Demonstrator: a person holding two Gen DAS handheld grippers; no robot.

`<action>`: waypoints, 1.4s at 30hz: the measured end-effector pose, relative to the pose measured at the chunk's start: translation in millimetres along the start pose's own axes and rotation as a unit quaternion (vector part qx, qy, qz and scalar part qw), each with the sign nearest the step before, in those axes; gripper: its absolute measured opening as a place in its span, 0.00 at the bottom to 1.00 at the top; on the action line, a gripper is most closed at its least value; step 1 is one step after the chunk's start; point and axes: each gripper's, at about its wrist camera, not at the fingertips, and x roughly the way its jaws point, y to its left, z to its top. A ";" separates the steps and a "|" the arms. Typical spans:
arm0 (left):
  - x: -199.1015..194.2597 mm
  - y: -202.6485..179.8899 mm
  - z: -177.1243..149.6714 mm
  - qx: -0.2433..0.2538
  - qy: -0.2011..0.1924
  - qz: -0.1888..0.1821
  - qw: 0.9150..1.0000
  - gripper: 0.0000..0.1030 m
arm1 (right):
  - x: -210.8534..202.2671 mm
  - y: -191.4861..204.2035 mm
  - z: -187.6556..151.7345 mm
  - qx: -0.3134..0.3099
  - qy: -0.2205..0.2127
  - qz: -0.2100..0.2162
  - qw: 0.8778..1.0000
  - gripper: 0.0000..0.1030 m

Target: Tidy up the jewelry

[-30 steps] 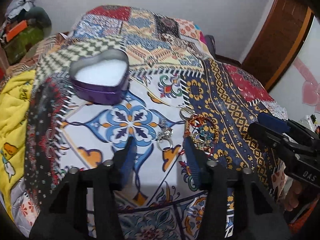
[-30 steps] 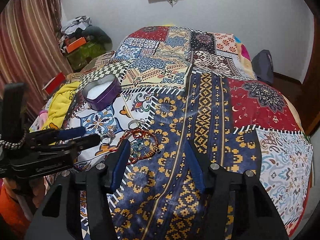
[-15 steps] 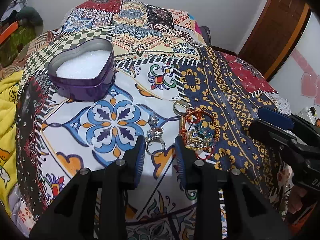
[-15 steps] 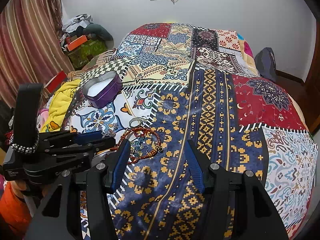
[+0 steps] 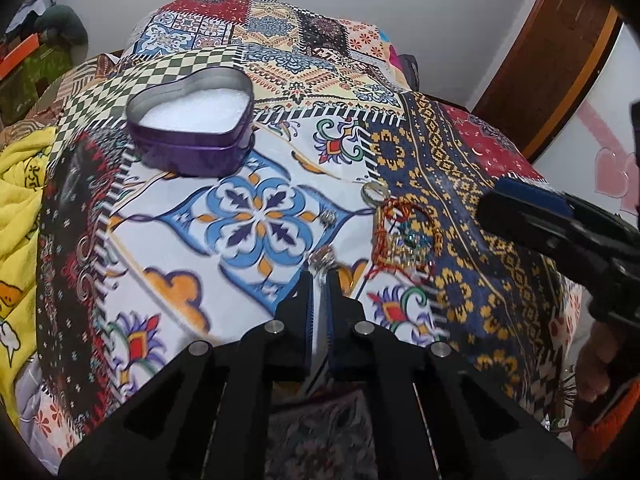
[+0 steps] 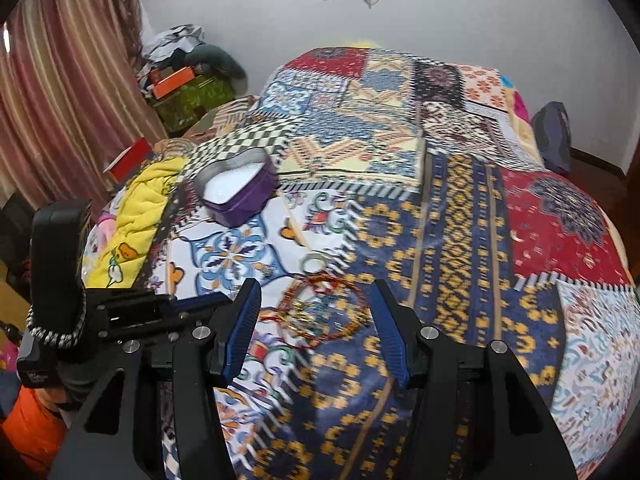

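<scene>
A bed [image 6: 460, 216] is shown, covered by a patchwork spread. On the spread, toward the left, a purple heart-shaped tin [image 5: 192, 136] stands lidless; only a white lining is seen inside it, and no jewelry. A tangle of red bracelets [image 5: 404, 236] lies on the spread well apart from the tin, at the border of the white and navy patches. A plain ring [image 5: 374, 194] lies just beside the bracelets on the far side, and a small jeweled piece [image 5: 328, 220] rests on the blue flower motif nearby. The right gripper [image 6: 316, 312] is held above the bracelets with its jaws wide and nothing between them. The left gripper [image 5: 319, 280] has its jaws drawn narrow, pinching a silver stone-set ring [image 5: 322, 260] at the tips.
</scene>
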 end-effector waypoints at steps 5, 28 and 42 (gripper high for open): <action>-14.9 12.1 -7.8 0.001 -0.008 0.009 1.000 0.04 | 17.1 21.2 5.6 -0.028 0.013 0.016 0.999 0.48; -29.0 39.0 -13.0 -0.023 -0.041 0.052 0.998 0.15 | 88.3 35.6 8.5 -0.048 0.098 0.006 0.994 0.09; -26.5 2.6 -7.0 0.014 -0.029 0.029 0.999 0.23 | 34.3 39.3 23.0 -0.050 0.034 0.019 0.998 0.09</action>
